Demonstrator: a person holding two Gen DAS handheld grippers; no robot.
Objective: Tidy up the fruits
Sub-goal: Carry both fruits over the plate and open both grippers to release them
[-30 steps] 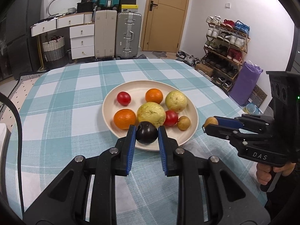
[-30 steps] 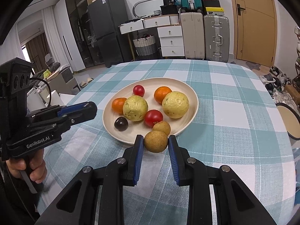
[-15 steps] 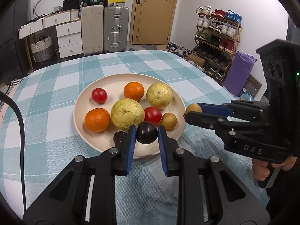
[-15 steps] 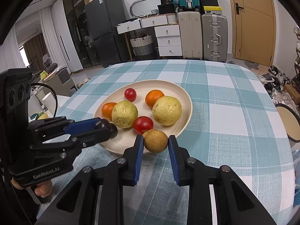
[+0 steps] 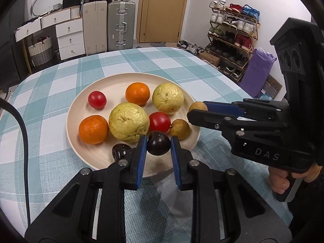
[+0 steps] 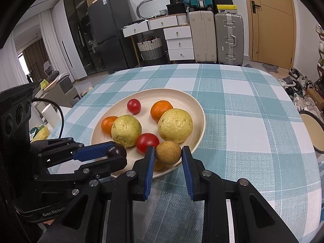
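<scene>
A cream plate (image 5: 121, 81) (image 6: 182, 99) on the checked tablecloth holds two oranges, two yellow-green guavas (image 5: 128, 121), two red tomatoes, a brown fruit (image 5: 179, 129) and a dark plum (image 5: 119, 150). My left gripper (image 5: 158, 146) is shut on a second dark plum (image 5: 158, 145) over the plate's near rim. My right gripper (image 6: 168, 154) is shut on a brown round fruit (image 6: 168, 152) above the plate's near right edge. In the left wrist view the right gripper (image 5: 197, 111) reaches in from the right. The right wrist view shows the left gripper (image 6: 119, 154) at the lower left.
The table (image 6: 253, 105) carries a teal and white checked cloth. Suitcases (image 6: 228, 38), white drawers and a woven basket stand behind it, a shoe rack (image 5: 232, 40) to the right. A round stool (image 6: 313, 129) sits by the table's right side.
Both grippers have moved forward over the plate's near rim with their fruits still held. The plate now looks nearer, and the two grippers stand closer together.
</scene>
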